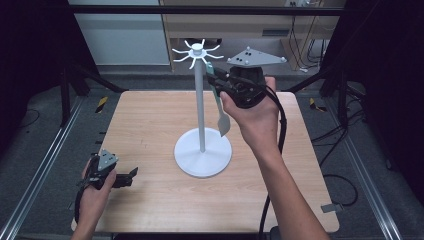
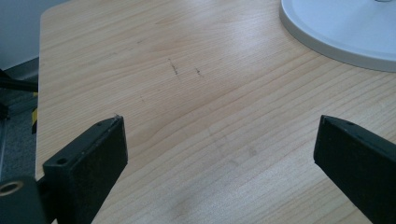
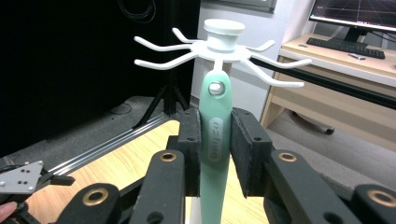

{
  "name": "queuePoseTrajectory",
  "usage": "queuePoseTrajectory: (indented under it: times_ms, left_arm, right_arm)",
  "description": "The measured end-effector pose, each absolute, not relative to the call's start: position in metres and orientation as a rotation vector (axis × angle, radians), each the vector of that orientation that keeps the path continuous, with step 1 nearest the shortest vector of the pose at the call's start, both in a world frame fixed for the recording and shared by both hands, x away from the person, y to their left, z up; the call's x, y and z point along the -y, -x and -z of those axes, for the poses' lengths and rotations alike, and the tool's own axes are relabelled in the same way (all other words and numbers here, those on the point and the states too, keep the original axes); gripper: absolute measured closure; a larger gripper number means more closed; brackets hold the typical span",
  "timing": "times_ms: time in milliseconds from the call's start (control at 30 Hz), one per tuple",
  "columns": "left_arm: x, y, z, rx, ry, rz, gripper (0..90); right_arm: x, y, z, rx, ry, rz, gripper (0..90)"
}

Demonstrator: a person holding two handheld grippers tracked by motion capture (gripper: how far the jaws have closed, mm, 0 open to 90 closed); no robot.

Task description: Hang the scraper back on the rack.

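Observation:
A white hook stand (image 1: 201,105) rises from a round base (image 1: 202,157) at the table's middle; its ring of hooks (image 3: 219,51) spreads at the top. My right gripper (image 1: 220,80) is shut on the handle of a mint-green utensil (image 3: 215,135), whose hanging hole sits just under the hooks. The utensil's pale blade (image 1: 223,122) hangs down beside the pole. My left gripper (image 1: 131,176) rests low at the table's front left, open, with bare wood between its jaws (image 2: 219,140).
The wooden table (image 1: 150,125) has bare room left and front of the base (image 2: 341,32). Metal rails run along both sides of the floor. A desk with a monitor and keyboard (image 3: 345,44) stands behind.

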State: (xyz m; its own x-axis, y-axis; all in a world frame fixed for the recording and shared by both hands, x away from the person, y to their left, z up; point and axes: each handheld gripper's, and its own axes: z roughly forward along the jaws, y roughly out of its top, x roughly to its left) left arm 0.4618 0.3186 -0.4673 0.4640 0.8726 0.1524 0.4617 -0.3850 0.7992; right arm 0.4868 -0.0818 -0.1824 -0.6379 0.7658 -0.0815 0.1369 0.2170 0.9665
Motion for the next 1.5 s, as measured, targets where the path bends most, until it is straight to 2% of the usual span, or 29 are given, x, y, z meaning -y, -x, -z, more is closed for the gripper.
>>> queuePoseTrajectory:
  times_ms: [467,533,700,1333,1500]
  left_arm:
    - [-0.321,-0.461,0.466,-1.116,-2.007,-0.766,2.6]
    - [-0.321,-0.460,0.466,-1.123,-2.008,-0.770,2.6]
    - [-0.322,-0.459,0.465,-1.127,-2.011,-0.780,2.6]
    - [-0.324,-0.458,0.466,-1.131,-2.016,-0.788,2.6]
    - [-0.323,-0.458,0.466,-1.128,-2.017,-0.786,2.6]
  right_arm:
    - [0.083,-0.493,0.187,-1.929,-0.826,-1.496,73.6]
    - [0.085,-0.492,0.190,-1.946,-0.823,-1.509,69.3]
    - [0.088,-0.488,0.191,-1.957,-0.806,-1.497,68.6]
    - [0.134,-0.483,0.222,-1.906,-0.923,-1.417,64.9]
    - [0.146,-0.483,0.232,-1.901,-0.972,-1.384,57.3]
